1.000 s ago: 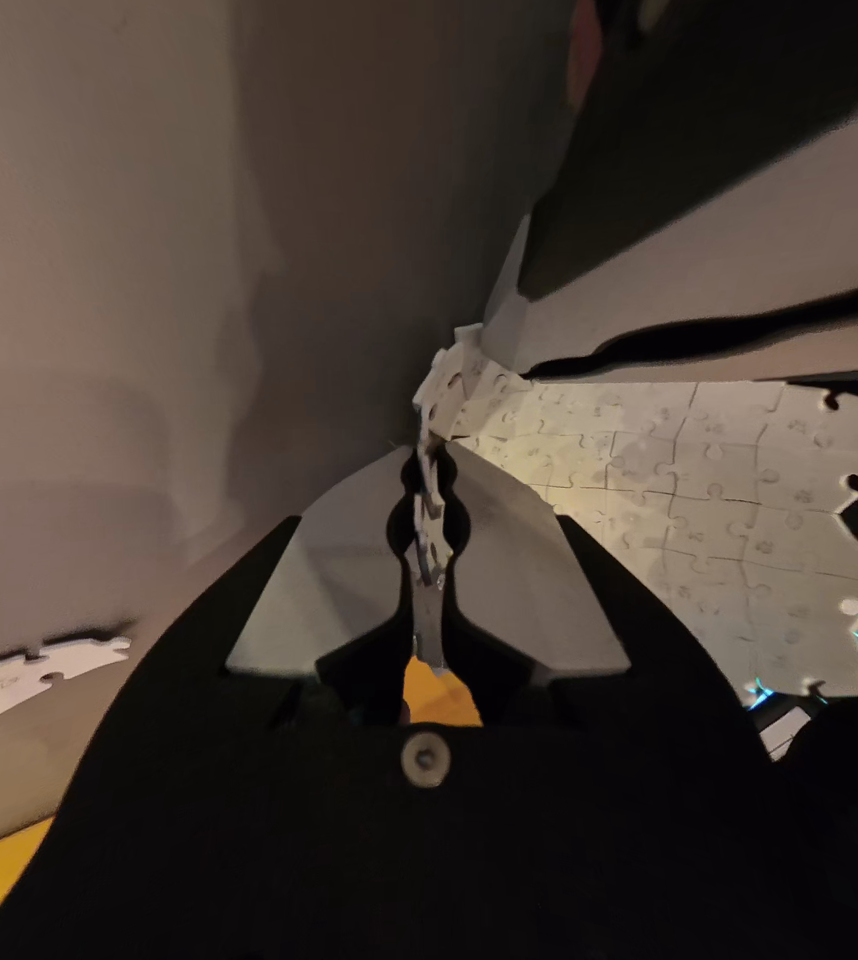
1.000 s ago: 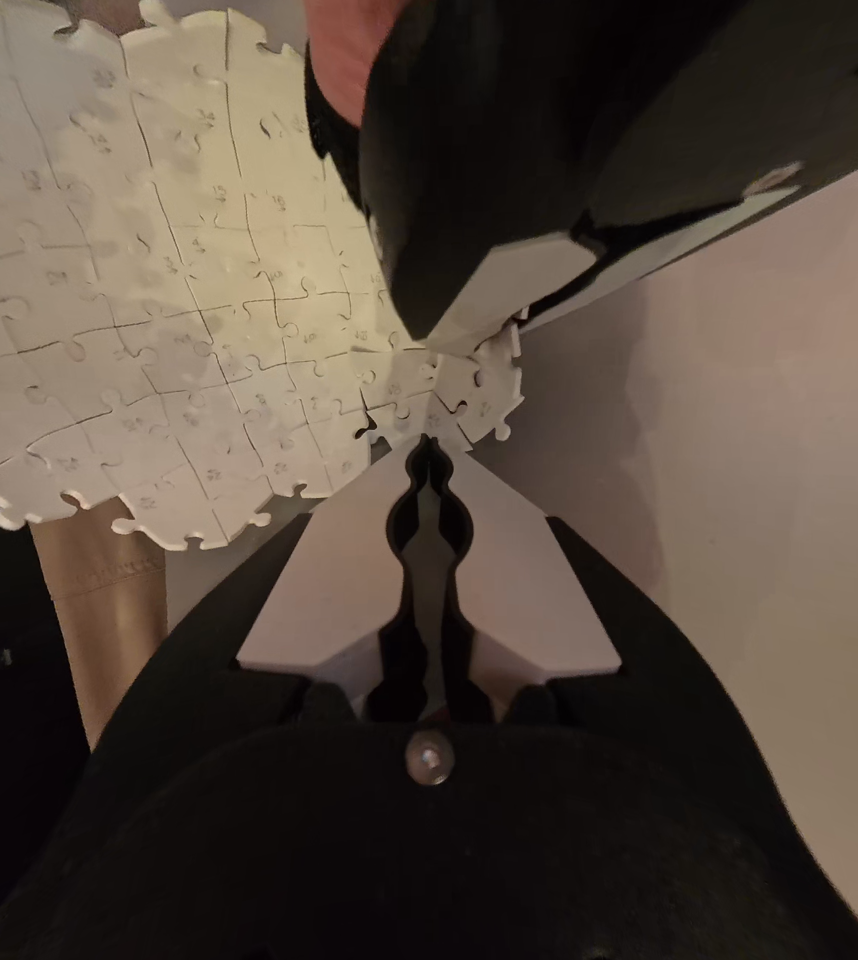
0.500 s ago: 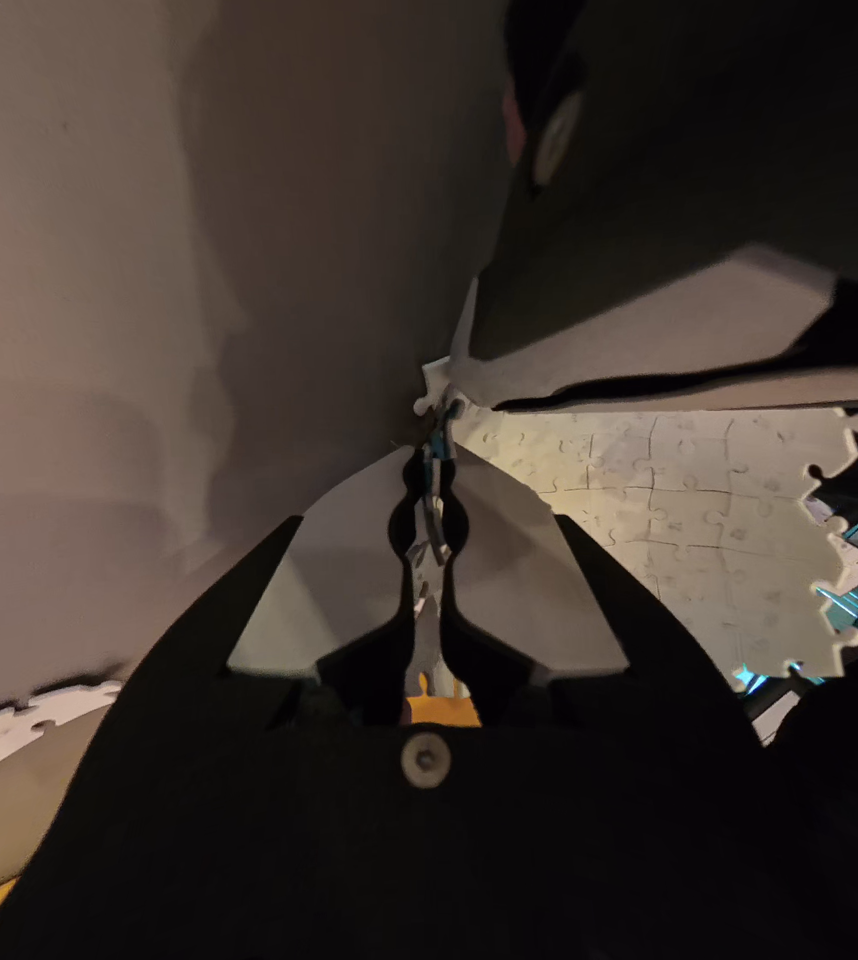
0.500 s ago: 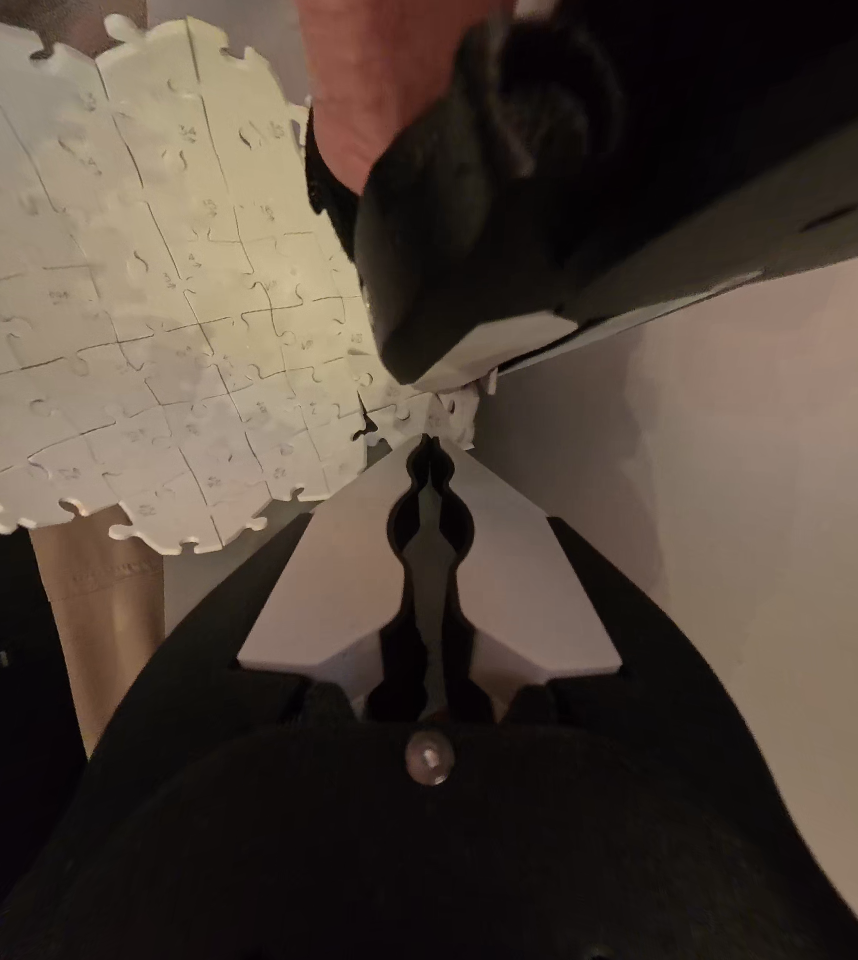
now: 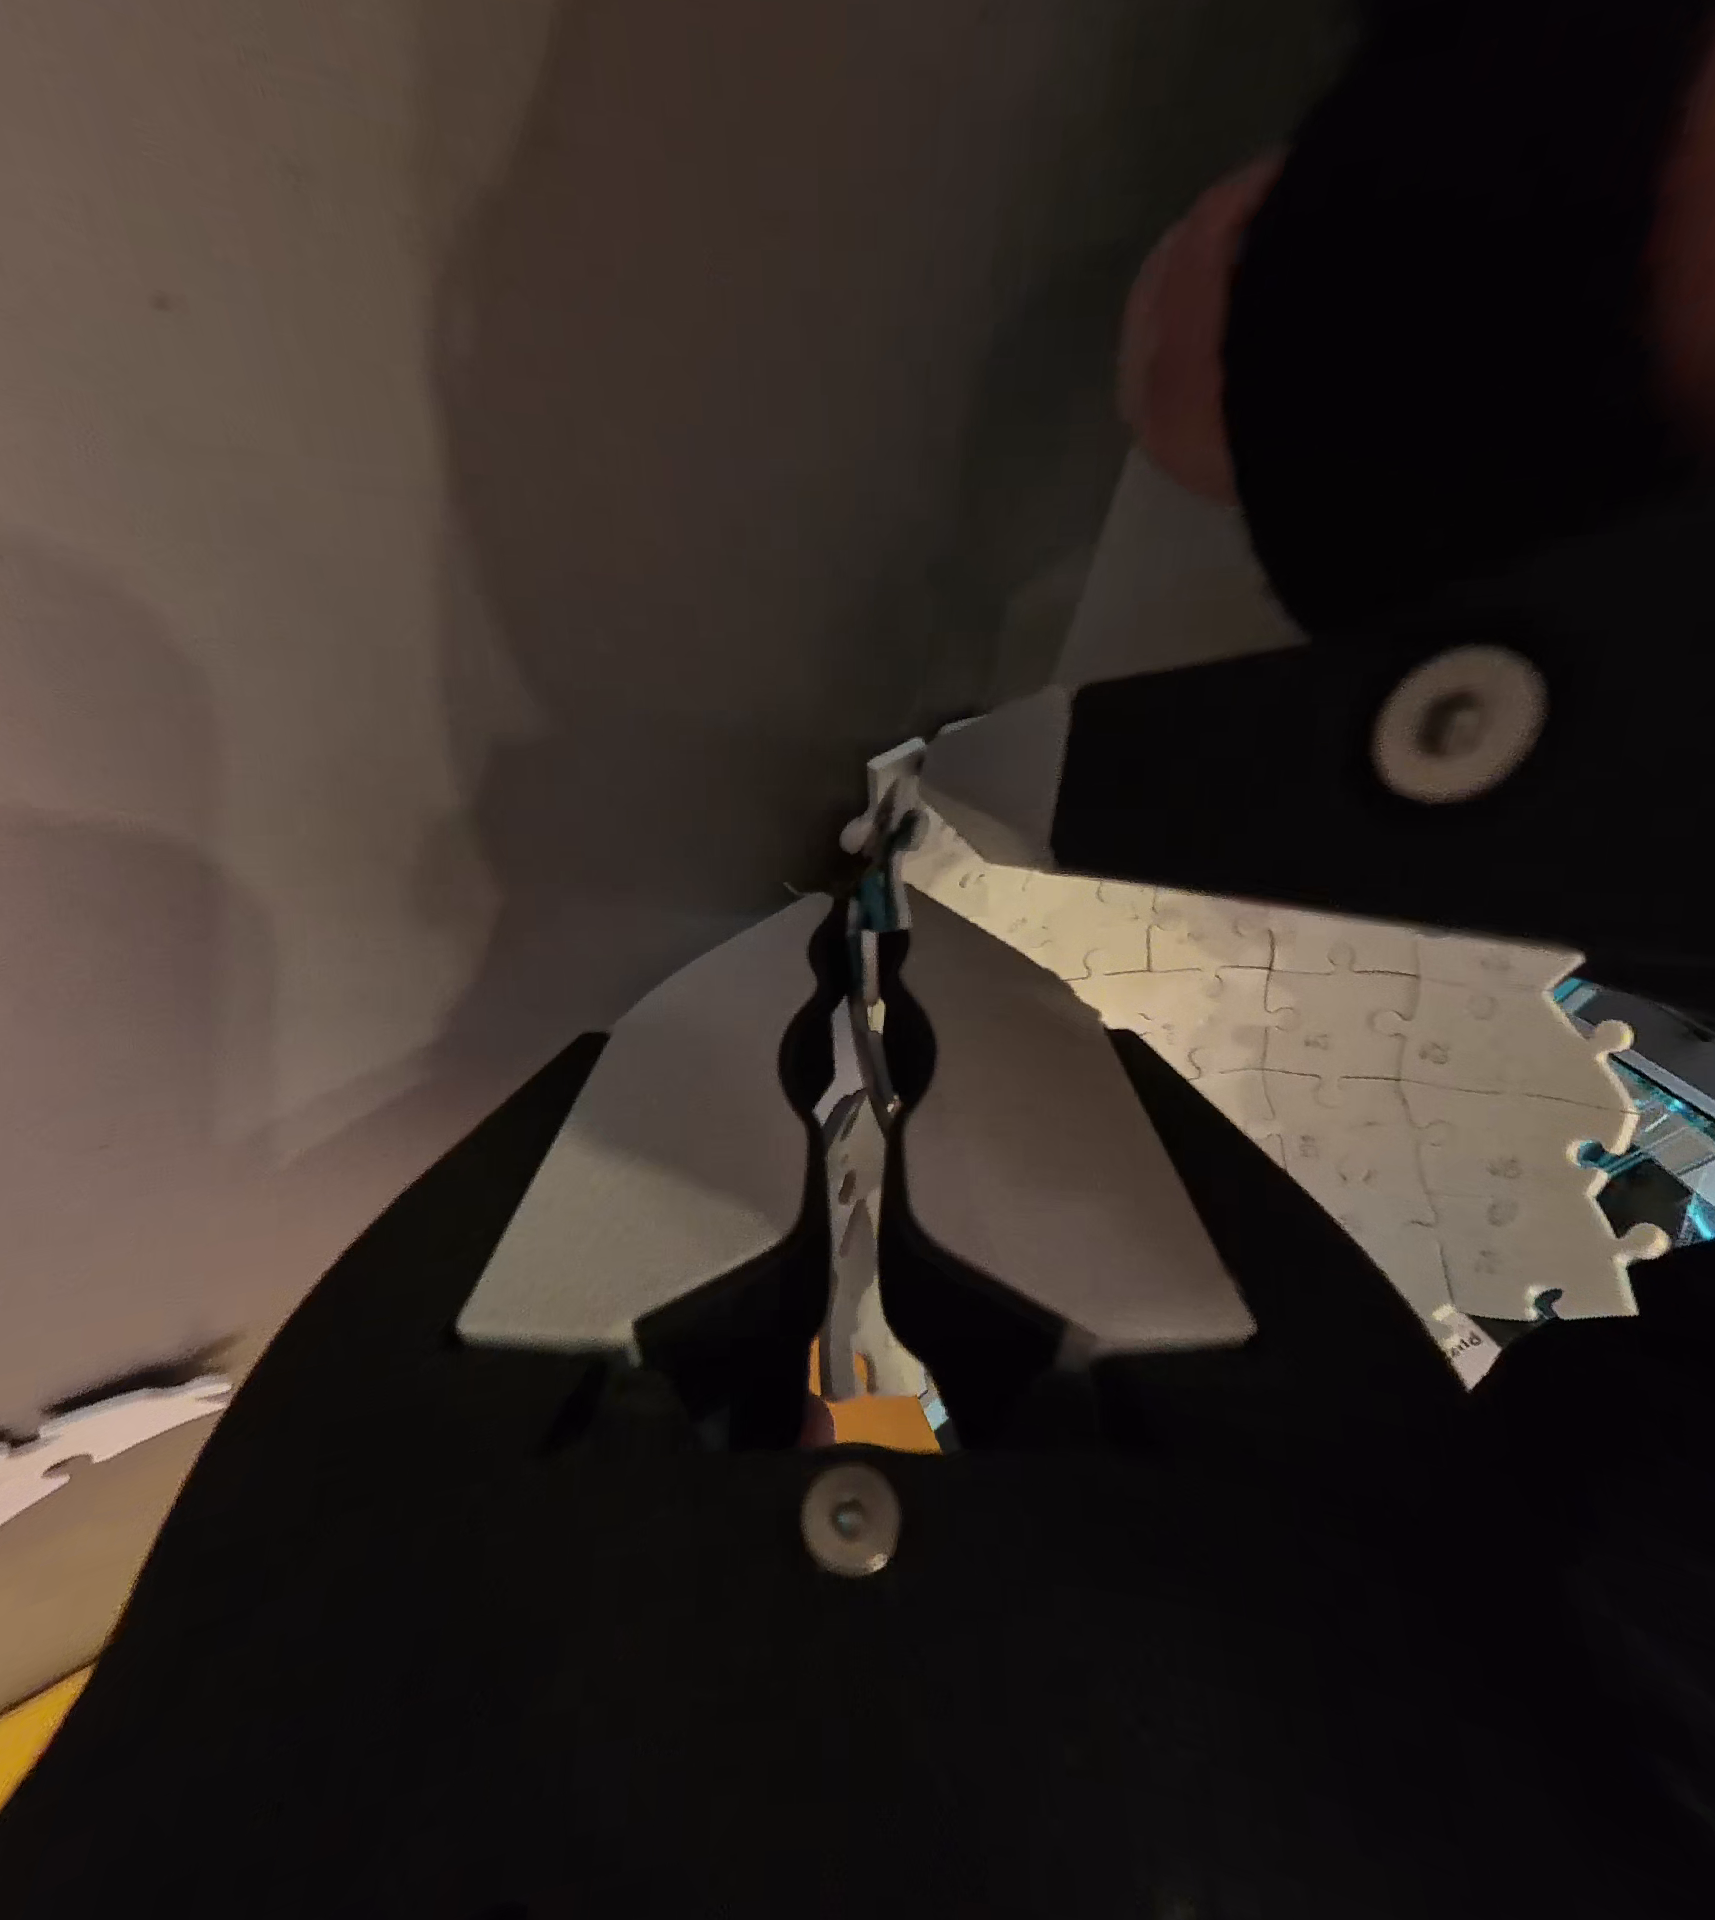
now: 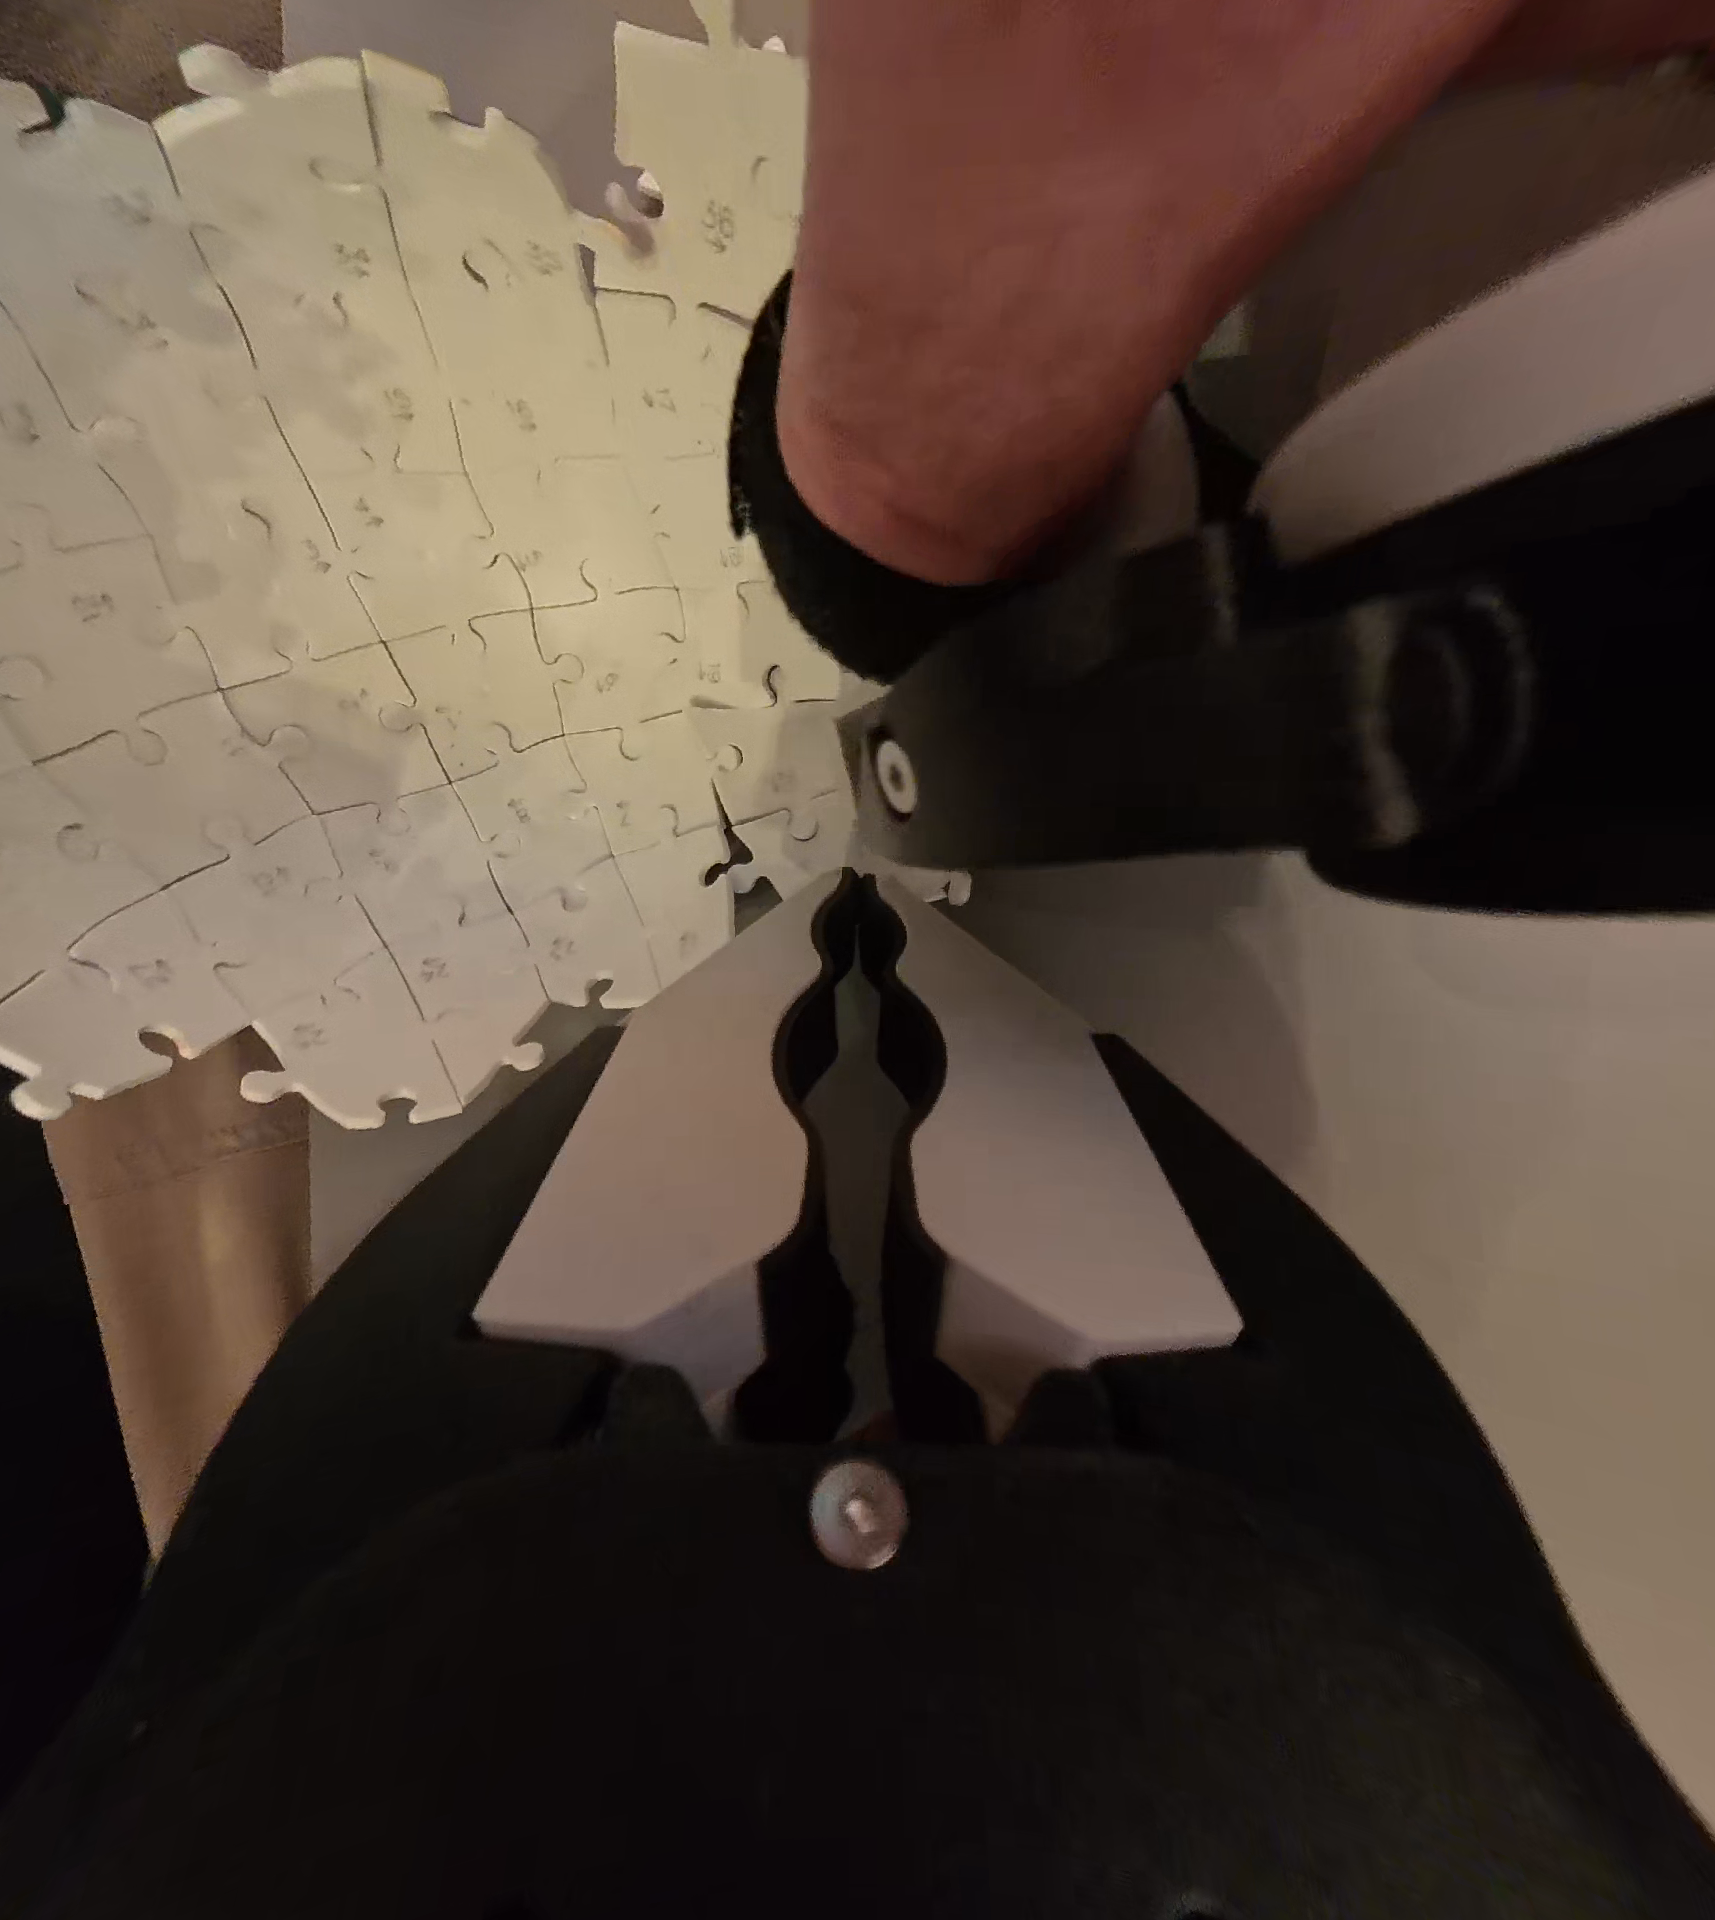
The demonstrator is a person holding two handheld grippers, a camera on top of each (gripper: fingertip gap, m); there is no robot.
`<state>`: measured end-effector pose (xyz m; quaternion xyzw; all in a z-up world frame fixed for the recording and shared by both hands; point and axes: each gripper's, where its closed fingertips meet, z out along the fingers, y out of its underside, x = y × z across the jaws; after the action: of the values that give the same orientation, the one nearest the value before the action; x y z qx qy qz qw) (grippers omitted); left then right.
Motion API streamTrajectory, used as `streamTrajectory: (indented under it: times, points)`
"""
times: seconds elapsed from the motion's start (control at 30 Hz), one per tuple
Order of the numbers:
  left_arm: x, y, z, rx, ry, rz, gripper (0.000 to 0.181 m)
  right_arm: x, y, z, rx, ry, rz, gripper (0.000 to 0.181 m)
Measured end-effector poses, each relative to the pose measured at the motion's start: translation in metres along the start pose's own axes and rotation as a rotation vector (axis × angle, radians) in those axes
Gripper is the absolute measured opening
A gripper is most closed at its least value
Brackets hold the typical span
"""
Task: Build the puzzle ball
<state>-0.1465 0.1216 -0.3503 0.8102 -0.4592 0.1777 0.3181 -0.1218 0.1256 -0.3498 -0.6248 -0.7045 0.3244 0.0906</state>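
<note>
Where pinched, puzzle ball point(image 5: 1352, 1049) between hand-held gripper point(image 5: 868, 935)

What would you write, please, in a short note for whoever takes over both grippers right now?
Left gripper: shut on the edge of the curved puzzle sheet.
Right gripper: shut, its tips at that same edge of the sheet; whether it grips is unclear.
Loose piece lies on the table, lower left.
Done: many pieces joined into one curved section.
Left: close it into a ball.
</note>
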Motion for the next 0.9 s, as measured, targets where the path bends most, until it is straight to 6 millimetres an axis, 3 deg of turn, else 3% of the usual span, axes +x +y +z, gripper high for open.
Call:
streamTrajectory:
  times: [0.23,0.37,0.5,0.9]
  points:
    - [0.000,0.000,0.000,-0.025,0.052,-0.004,0.002,0.001,-0.001,-0.001,0.000,0.035,-0.044,0.000]
    - [0.000,0.000,0.000,-0.034,0.054,-0.002,0.002,0.003,-0.011,-0.009,0.055,0.053,-0.060,0.000]
    - [0.001,0.000,0.000,-0.033,0.044,0.005,0.002,0.004,-0.006,0.001,0.038,0.058,-0.066,0.000]
    - [0.001,0.000,-0.003,0.046,-0.007,0.052,0.011,0.003,-0.006,0.001,0.041,0.035,-0.033,0.000]
